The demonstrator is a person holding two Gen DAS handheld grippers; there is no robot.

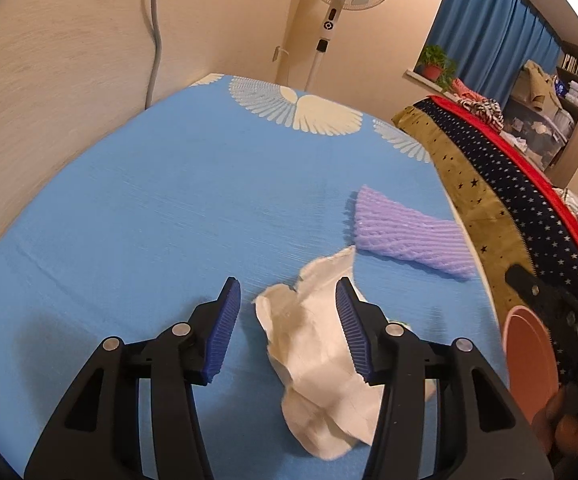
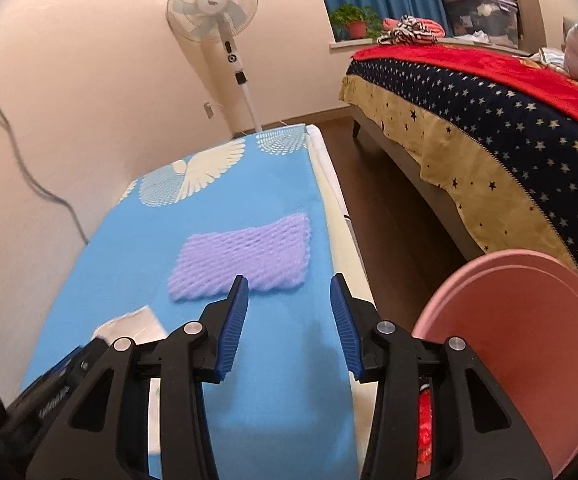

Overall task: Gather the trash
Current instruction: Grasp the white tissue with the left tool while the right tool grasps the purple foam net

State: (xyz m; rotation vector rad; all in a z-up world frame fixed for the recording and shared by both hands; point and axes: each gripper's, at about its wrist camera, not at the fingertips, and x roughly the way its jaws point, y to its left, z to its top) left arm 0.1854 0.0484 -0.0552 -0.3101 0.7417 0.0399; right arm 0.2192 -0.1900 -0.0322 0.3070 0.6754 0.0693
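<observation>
The surface [image 1: 129,200] wore a blue cloth, with a bed [image 2: 509,128] across the floor. My left tool [image 1: 288,328] stood wide above the crumpled tissue [image 1: 321,360]; my right tool [image 2: 289,322] stood wide too, empty, short of the purple foam net [image 2: 241,258]. I judged the tissue might slip or tear if I pinched only its edge, and either tool could snag the cloth. Only the right view showed the pink bin [image 2: 529,352] fully, and something red [image 2: 425,432] below; the left view showed the whole tissue.
</observation>
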